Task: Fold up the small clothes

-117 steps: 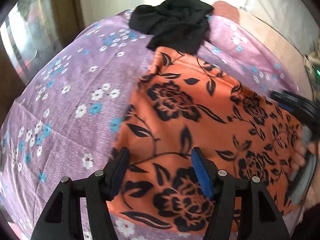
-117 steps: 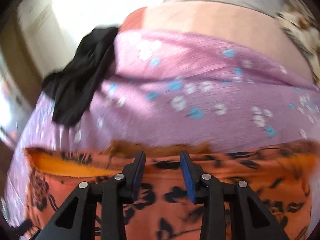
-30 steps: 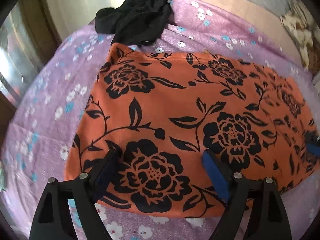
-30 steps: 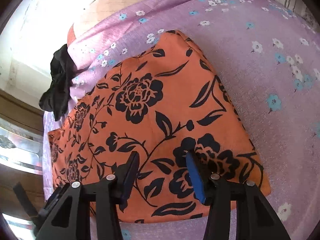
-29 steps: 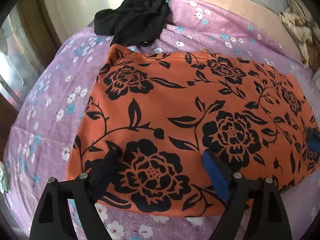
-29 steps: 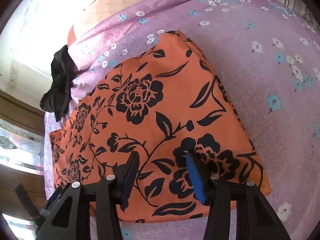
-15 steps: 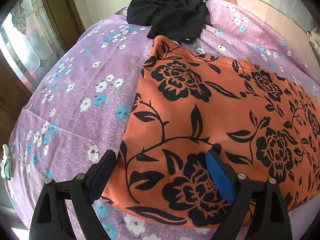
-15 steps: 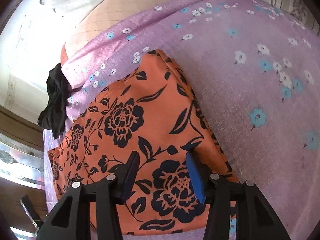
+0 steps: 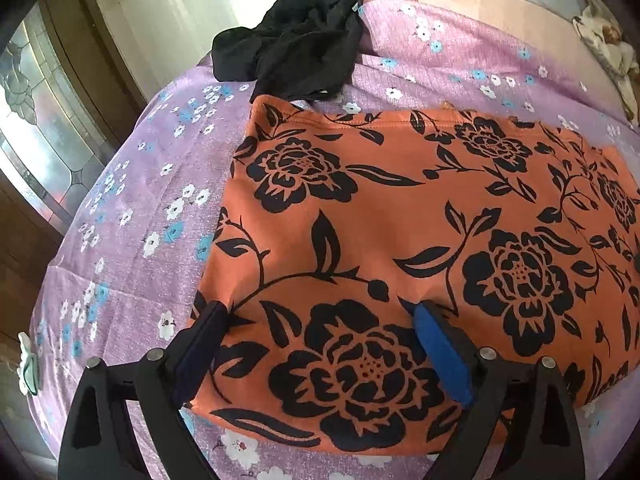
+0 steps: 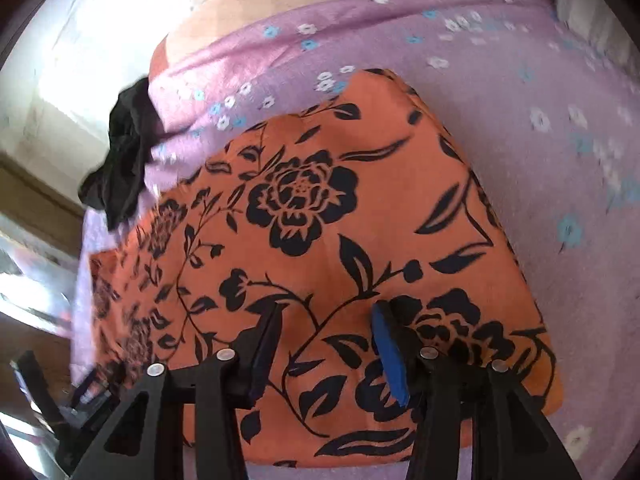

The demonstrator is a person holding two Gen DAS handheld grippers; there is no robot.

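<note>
The purple floral bedsheet (image 9: 132, 208) fills both views, and the orange garment with black flowers (image 9: 400, 216) lies flat on it, now spread as a wide folded rectangle where seconds ago it was still bunched and being pulled. The left gripper (image 9: 320, 320) hovers over the garment's near left corner, its jaws opening wide with only flat cloth beneath, nothing pinched; half a second ago that corner sat further right in its view. The right gripper (image 10: 326, 316) hangs over the near right end, fingers moderately apart, clamping nothing. Only the left view shows the leaded glass door (image 9: 36, 128) at far left. A crumpled black garment (image 9: 296, 52) lies at the far edge, touching the orange one's far corner.
</note>
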